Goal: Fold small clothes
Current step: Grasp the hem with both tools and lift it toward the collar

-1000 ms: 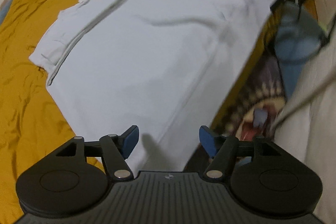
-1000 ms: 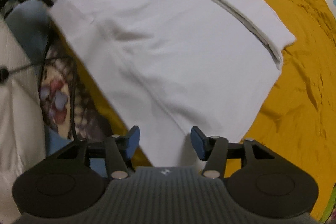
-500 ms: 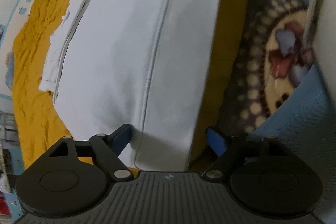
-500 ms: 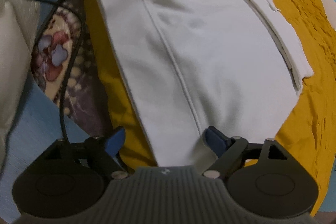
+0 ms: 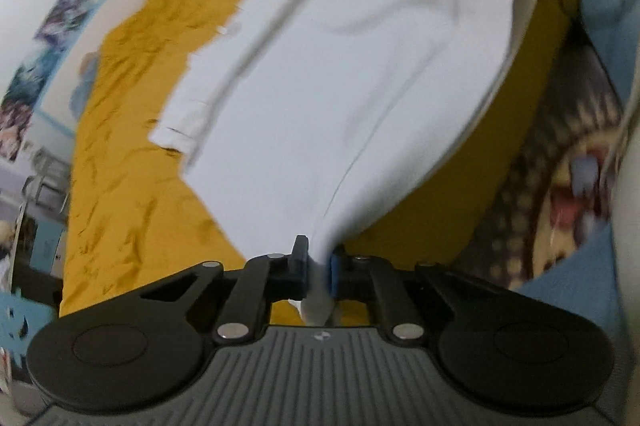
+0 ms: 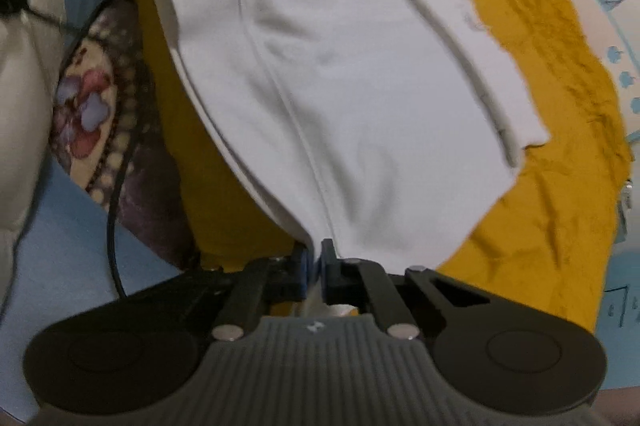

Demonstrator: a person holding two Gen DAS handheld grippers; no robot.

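Observation:
A white garment lies partly folded on a mustard-yellow sheet, with a folded strip along its far side. My left gripper is shut on the garment's near corner, which is pulled up off the sheet. In the right wrist view the same white garment spreads over the yellow sheet. My right gripper is shut on its other near corner, also lifted.
A patterned floral blanket and light blue cloth lie beyond the sheet's edge. A black cable runs over them. A wall with pictures stands behind the bed.
Both grippers were open around the garment's near edge. Both have shut on its corners and raised them. The views have tilted.

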